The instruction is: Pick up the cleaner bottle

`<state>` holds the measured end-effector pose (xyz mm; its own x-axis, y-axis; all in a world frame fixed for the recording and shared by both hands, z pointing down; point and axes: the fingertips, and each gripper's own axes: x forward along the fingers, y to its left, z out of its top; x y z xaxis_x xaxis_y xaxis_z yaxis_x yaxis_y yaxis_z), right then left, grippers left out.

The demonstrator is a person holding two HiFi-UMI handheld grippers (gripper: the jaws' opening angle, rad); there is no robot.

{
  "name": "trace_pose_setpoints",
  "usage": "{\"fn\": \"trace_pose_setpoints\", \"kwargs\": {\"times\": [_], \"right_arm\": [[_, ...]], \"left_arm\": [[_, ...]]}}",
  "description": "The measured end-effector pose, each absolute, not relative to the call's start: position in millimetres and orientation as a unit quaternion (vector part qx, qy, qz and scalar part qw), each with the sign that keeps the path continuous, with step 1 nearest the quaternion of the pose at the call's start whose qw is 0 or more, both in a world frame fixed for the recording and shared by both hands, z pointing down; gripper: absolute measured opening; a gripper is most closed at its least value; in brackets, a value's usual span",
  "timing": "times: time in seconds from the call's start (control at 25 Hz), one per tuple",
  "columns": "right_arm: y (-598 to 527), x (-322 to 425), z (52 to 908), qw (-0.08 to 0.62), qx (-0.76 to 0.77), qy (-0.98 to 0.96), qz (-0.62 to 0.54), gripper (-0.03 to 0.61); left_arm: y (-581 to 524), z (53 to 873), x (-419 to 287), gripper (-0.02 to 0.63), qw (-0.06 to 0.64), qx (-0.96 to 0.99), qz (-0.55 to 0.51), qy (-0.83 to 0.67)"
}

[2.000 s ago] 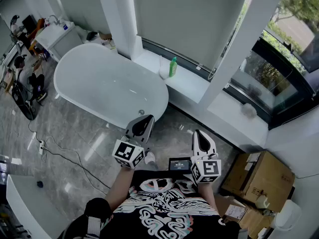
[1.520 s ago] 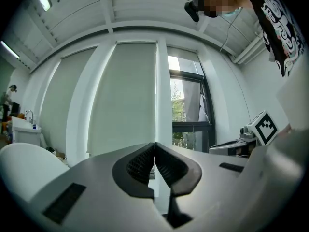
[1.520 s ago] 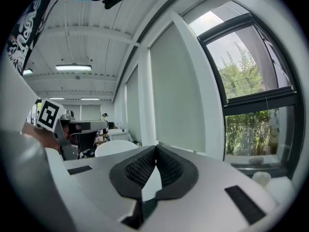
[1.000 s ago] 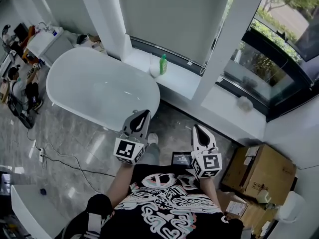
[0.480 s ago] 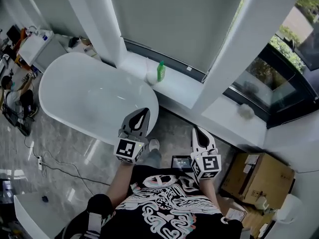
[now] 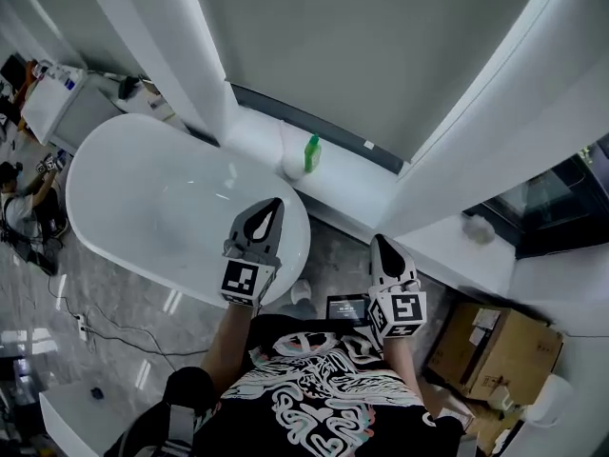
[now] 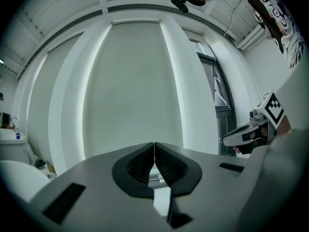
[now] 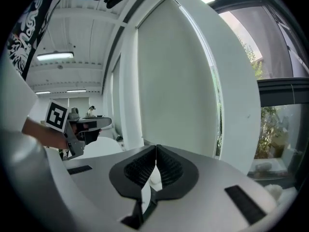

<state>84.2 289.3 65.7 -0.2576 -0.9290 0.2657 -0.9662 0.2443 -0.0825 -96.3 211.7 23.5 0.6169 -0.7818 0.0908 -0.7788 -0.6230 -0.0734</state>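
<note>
Left gripper [image 6: 270, 211] and right gripper [image 6: 382, 250], both clenched on nothing, had come nearer the bottle [image 6: 311, 153] on the sill [image 6: 354, 187], yet remained well short of a grasp.

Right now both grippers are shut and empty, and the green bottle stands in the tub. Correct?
Not quite. The bottle stands on the window ledge behind the tub, not in it; the head view shows this. The rest holds: the left gripper and the right gripper are both shut and empty.
</note>
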Motion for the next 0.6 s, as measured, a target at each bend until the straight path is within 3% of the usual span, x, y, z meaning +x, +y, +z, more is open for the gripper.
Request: {"fn": "trace_pose_setpoints", "kwargs": {"times": [0.6], "right_arm": [[194.8, 80.0, 76.7, 0.098, 0.633, -0.76, 0.113, 0.026]], "left_arm": [[104.2, 49.7, -109.9, 0.018, -0.003, -0.906, -0.063, 0.418]]}}
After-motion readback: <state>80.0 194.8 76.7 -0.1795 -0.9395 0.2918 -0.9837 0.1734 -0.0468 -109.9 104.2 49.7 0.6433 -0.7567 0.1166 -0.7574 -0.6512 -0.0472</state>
